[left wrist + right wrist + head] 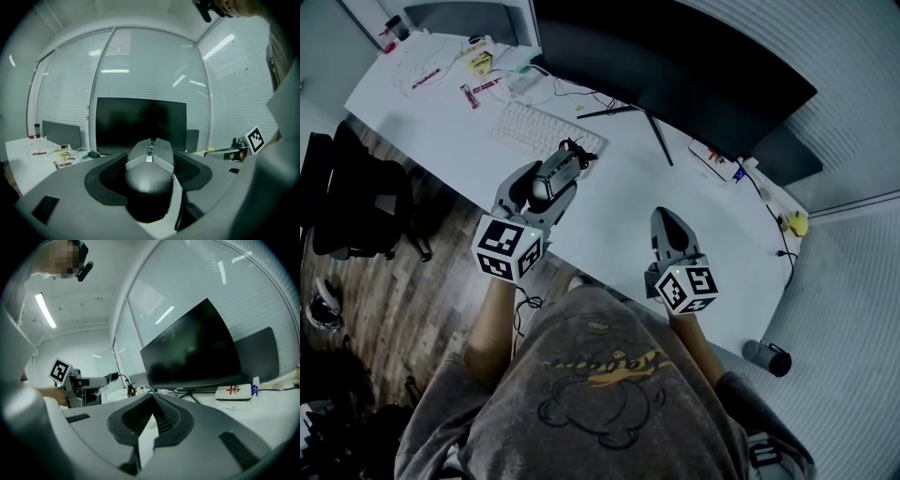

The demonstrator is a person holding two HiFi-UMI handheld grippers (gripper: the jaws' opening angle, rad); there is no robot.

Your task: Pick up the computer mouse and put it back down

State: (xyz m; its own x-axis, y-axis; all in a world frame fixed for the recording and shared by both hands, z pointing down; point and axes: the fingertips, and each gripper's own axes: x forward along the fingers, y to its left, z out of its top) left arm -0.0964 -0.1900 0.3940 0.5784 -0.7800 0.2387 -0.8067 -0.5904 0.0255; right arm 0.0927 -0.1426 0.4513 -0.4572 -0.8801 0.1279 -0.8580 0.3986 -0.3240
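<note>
Over the long white bench (609, 202), before a wide black monitor (675, 66) and just beside a white keyboard (539, 129): left gripper (548, 180), jaws clamped on the grey computer mouse (150, 161). Right gripper (664, 217) well apart, jaws pressed together, nothing between.

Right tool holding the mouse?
No: the right tool has its jaws together on nothing, and the mouse sits clamped in the left tool.
</note>
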